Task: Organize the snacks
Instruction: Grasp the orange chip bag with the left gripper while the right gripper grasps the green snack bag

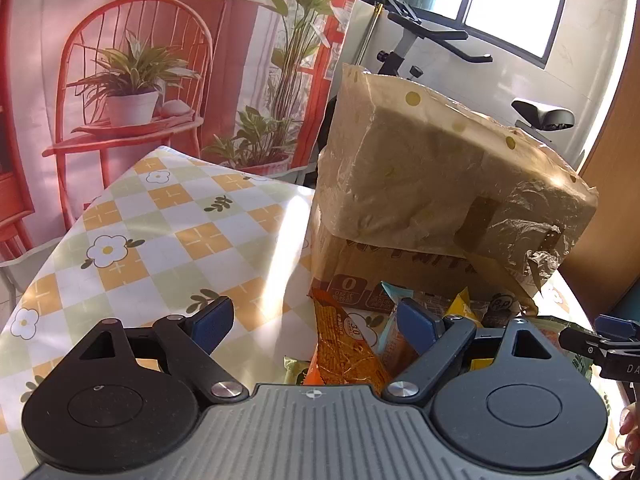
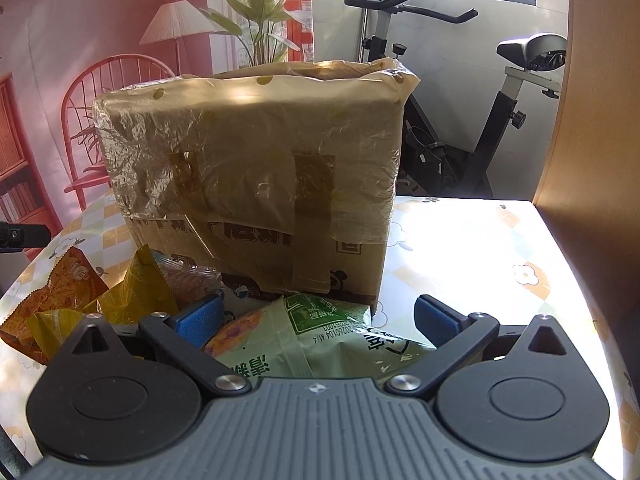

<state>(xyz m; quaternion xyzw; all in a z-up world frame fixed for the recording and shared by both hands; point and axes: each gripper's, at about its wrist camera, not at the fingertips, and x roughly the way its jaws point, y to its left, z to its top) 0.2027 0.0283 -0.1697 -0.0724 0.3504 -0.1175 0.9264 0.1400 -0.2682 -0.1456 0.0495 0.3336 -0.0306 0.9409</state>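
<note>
Between the spread fingers of the left gripper [image 1: 316,322], in the left wrist view, an orange snack packet [image 1: 344,344] runs lengthwise almost straight away from the tongs, its far end pointing at the cardboard box [image 1: 432,184] dead ahead. Jaws wide, nothing held. The packet sits a touch toward the right-hand pad, and a blue-edged packet [image 1: 390,336] crowds that same pad, with a yellow one [image 1: 464,304] just beyond. Whether the pads are down at the packet's level or above it, I can't tell. Far out to the right, the tip of the right gripper [image 1: 600,340] pokes in, near the same heap.

Over to the right wrist view: the right gripper [image 2: 318,318] is wide open too, empty, and a green snack packet [image 2: 320,340] lies right under and between its fingers, its long side lying crosswise to the tongs, touching the foot of the box. Off to the left, orange and yellow packets [image 2: 68,296] are piled on the checked tablecloth [image 2: 480,260].

My call: each hand is nearest its own packet; the box opening stands high above both, so any drop means a lift first.
</note>
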